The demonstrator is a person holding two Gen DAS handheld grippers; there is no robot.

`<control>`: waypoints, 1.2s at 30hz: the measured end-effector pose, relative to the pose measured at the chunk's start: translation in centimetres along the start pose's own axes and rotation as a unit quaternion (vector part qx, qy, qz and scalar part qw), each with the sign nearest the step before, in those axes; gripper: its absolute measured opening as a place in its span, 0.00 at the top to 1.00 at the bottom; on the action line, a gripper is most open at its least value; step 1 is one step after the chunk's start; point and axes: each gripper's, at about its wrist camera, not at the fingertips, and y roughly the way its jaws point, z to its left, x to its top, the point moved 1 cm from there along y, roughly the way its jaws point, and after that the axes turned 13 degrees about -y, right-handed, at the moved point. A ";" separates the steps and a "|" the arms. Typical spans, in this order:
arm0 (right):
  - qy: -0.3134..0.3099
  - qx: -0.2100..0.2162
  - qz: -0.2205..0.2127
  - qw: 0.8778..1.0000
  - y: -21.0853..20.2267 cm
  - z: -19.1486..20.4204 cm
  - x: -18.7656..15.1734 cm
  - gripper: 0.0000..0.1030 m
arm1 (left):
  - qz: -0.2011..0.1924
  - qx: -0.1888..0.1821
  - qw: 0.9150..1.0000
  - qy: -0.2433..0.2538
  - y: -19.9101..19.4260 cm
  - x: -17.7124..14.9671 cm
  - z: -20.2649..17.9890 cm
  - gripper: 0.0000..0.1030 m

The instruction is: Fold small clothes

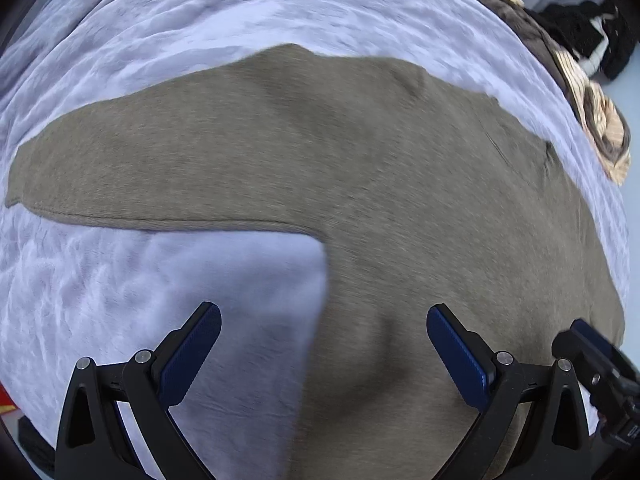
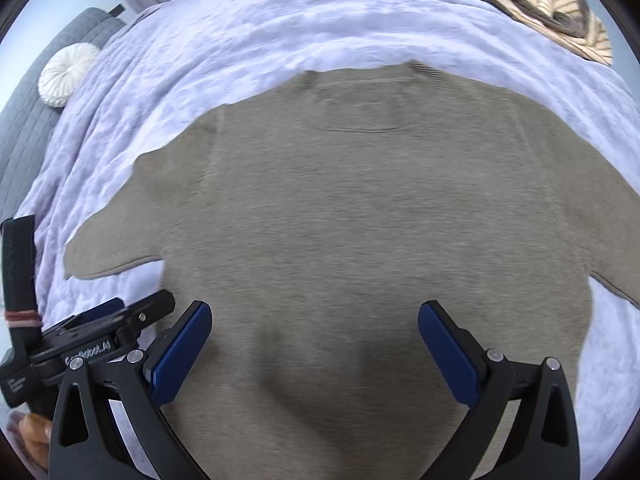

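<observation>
A taupe long-sleeved top (image 2: 352,208) lies flat on a pale lilac blanket (image 2: 248,28), neckline at the far side, sleeves spread to both sides. In the left wrist view its left sleeve (image 1: 120,160) stretches out to the left from the body (image 1: 420,220). My left gripper (image 1: 324,344) hovers open over the body's left side edge, near the armpit, nothing between its blue pads (image 1: 192,352). My right gripper (image 2: 316,340) hovers open over the lower middle of the body, holding nothing. The left gripper's body (image 2: 100,332) shows at the right wrist view's lower left.
A brown and cream striped pile of clothes (image 2: 540,4) lies at the blanket's far right. Black and white garments (image 1: 588,36) sit beyond it. A grey quilted surface (image 2: 28,120) with a round white cushion (image 2: 66,74) is at the far left.
</observation>
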 end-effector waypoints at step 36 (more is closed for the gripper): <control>0.000 0.053 -0.025 0.998 -1.0 0.6 -1.9 0.00 | -0.132 -0.225 0.959 0.110 -6.1 5.3 -8.1 0.85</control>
